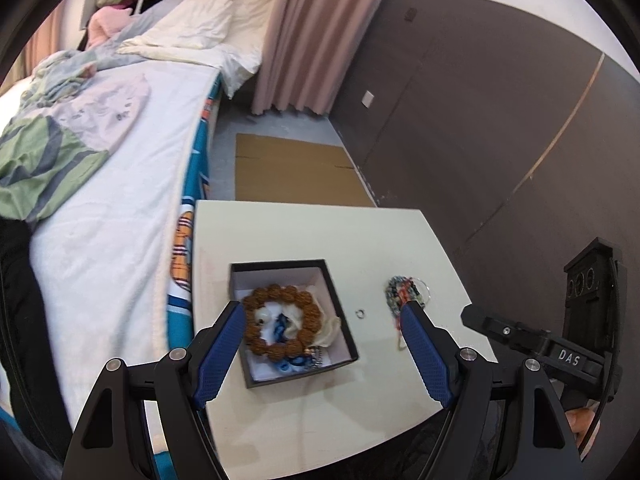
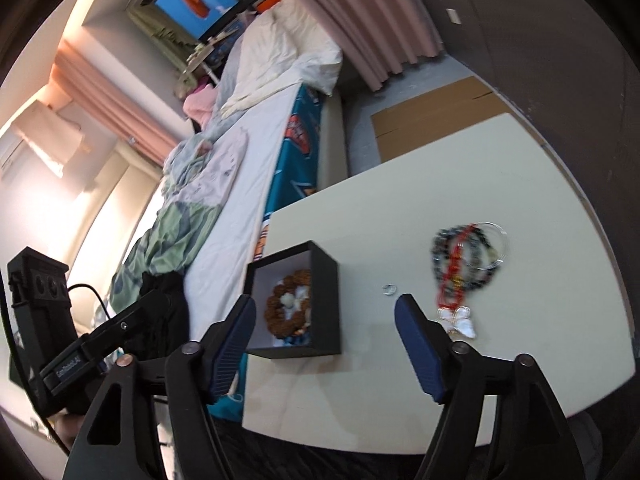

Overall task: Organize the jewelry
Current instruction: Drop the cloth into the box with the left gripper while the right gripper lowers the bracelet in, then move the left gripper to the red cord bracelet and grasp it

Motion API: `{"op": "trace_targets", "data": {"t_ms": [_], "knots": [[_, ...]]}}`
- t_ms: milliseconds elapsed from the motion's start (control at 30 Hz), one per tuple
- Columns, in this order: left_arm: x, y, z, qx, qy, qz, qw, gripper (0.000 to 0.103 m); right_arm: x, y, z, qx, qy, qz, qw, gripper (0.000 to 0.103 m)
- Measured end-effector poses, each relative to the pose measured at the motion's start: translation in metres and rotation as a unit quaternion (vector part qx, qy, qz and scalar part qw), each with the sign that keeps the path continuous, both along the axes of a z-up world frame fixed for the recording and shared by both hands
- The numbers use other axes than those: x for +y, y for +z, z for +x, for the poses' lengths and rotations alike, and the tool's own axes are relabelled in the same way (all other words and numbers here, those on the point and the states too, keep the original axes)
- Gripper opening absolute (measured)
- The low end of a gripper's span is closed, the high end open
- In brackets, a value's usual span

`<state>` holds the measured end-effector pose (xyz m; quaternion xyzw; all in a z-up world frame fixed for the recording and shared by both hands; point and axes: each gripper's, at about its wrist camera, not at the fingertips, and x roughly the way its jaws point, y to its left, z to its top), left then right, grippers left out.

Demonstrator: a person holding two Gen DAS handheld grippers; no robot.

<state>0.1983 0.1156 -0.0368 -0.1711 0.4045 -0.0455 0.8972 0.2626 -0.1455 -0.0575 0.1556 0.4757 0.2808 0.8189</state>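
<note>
The right gripper (image 2: 324,316), jaws wide and empty, hovers over the table (image 2: 440,168) — the beads (image 2: 460,264) lie ahead-right, nearer it than the left gripper (image 1: 322,320), likewise open and empty.

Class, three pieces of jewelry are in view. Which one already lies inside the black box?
The brown bead bracelet lies in the black box; the small ring and the tangled necklaces lie on the table.

You have one black box (image 1: 339,308), one brown bead bracelet (image 1: 280,320), one small ring (image 1: 361,313), and one tangled pile of necklaces (image 2: 466,256).
</note>
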Motion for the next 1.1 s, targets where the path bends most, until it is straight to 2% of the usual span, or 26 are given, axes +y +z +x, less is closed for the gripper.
{"op": "trace_targets", "data": {"t_ms": [300,500,700,767,867,1100], "knots": [[-0.051,-0.006,0.024,0.016,-0.048,0.032,0.9982,0.08,-0.063,-0.019,0.01,0.015,-0.068,0.027,0.997,0.079],[-0.087,-0.016,0.044,0.028,-0.085,0.058,0.9943,0.078,-0.095,-0.034,0.017,0.008,-0.096,0.045,0.994,0.079],[-0.119,-0.034,0.061,0.05,-0.116,0.078,0.9889,0.058,-0.11,-0.049,0.022,0.008,-0.099,0.057,0.993,0.078],[-0.127,-0.04,0.066,0.056,-0.124,0.083,0.9872,0.047,-0.113,-0.055,0.024,0.011,-0.098,0.062,0.993,0.078],[-0.139,-0.049,0.077,0.063,-0.132,0.083,0.9858,0.037,-0.119,-0.063,0.027,0.014,-0.097,0.068,0.993,0.077],[-0.157,-0.069,0.101,0.077,-0.136,0.093,0.9833,0.033,-0.135,-0.082,0.034,0.025,-0.102,0.074,0.992,0.074]]}}
